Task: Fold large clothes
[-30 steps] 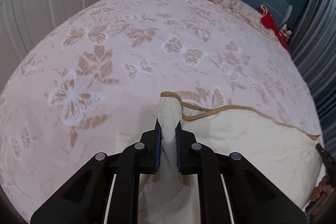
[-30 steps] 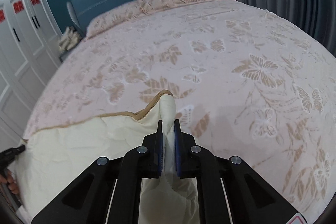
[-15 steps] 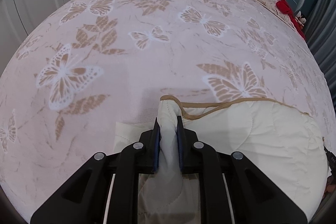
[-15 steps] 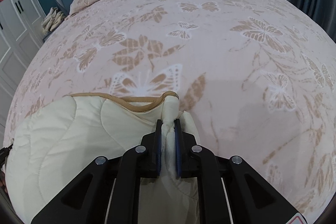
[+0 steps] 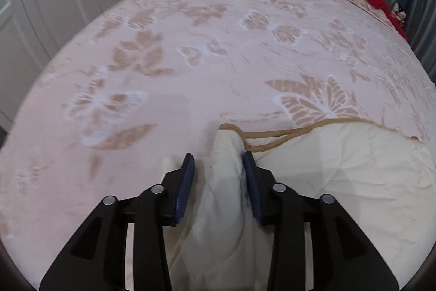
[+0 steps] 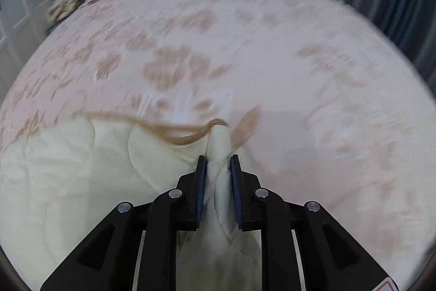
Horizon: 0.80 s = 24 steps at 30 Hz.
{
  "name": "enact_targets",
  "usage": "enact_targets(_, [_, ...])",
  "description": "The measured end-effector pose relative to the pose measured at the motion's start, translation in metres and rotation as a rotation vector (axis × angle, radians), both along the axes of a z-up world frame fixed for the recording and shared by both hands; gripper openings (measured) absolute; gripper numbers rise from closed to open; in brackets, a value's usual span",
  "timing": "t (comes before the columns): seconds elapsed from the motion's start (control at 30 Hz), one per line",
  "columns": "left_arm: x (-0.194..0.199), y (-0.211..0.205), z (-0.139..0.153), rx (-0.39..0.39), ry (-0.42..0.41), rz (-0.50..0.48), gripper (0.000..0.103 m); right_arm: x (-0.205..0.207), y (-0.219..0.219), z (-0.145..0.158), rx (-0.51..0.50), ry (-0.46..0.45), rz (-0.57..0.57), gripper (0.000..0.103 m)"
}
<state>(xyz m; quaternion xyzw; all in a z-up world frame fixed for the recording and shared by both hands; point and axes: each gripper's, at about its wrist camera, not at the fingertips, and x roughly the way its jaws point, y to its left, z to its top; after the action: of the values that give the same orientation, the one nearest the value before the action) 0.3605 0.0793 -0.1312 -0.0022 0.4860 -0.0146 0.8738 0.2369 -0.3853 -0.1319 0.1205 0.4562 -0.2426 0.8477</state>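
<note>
In the left wrist view the left gripper (image 5: 218,165) now has its fingers (image 5: 185,179) spread: half a second ago they pinched the quilt (image 5: 340,176) corner, and now only the right-hand pad touches the bunched cloth, the other standing clear of it. The cream quilt fills the lower right of that frame, its tan-bound edge laid on the bed (image 5: 190,59) just ahead of the fingertips. So the left corner looks released, set down where the fold should end.

In the right wrist view the right gripper (image 6: 218,165) also sits a little wider than before, yet its fingers (image 6: 200,182) still seem to press the quilt corner between them; motion blur makes it hard to be sure. The quilt spreads across the lower left there. I judge this fold laid, with the right release next.
</note>
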Motion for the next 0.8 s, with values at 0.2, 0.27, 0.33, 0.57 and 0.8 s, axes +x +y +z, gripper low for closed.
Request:
enact_targets(0.2, [-0.041, -0.032, 0.083, -0.150, -0.140, -0.113, 0.035, 0.008, 0.095, 0.076, 0.087, -0.170, 0.268, 0.016])
enact_targets(0.27, [-0.038, -0.072, 0.077, -0.223, -0.054, -0.217, 0.034, 0.022, 0.129, 0.068, 0.143, -0.156, 0.360, 0.014])
enact_targets(0.33, [-0.036, -0.104, 0.062, -0.197, -0.007, -0.260, 0.032, 0.039, 0.164, 0.052, 0.151, -0.108, 0.432, 0.013])
enact_targets(0.57, [-0.031, -0.137, 0.001, -0.132, 0.091, -0.255, 0.027, 0.063, 0.176, -0.006, 0.177, 0.046, 0.433, 0.007])
enact_targets(0.8, [-0.019, -0.114, -0.009, -0.131, 0.108, -0.241, 0.005, 0.052, 0.122, -0.011, 0.163, 0.045, 0.326, 0.000])
